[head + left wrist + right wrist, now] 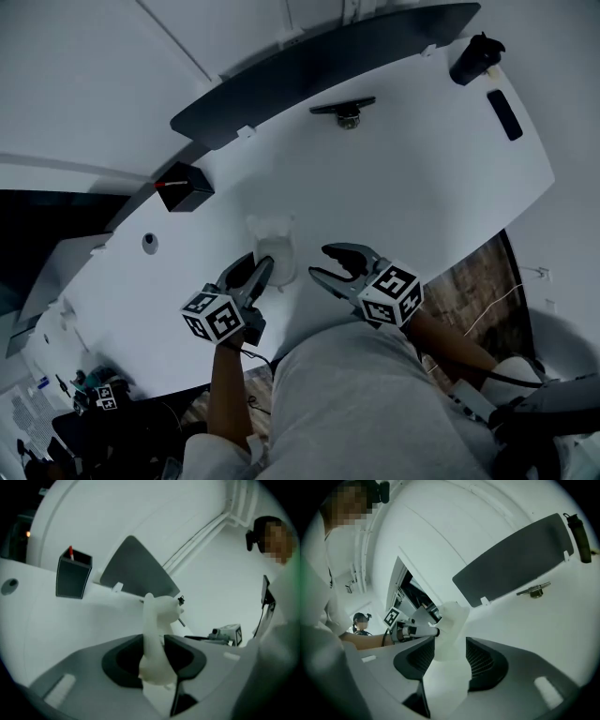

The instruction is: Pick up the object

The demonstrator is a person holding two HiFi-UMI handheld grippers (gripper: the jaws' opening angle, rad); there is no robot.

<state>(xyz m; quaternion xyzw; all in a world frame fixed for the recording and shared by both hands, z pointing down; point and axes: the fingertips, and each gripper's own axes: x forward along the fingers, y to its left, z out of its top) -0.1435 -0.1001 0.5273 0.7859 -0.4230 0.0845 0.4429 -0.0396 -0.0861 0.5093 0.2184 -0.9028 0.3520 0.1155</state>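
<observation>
The left tool (260,263) is clenched on the white figurine (275,246), pinching its slim body so it seems to hang just clear of the table (403,169) by the near edge. The right tool (321,262) stands released, jaws wide and aimed at it, probably ready to steady it. A black box (185,187) sits toward the left edge, and a dark panel (319,61) runs along the far edge.

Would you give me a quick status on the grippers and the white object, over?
Left gripper shut on white object. Right gripper open, facing it, not gripping. Black box stands well apart on table.
</observation>
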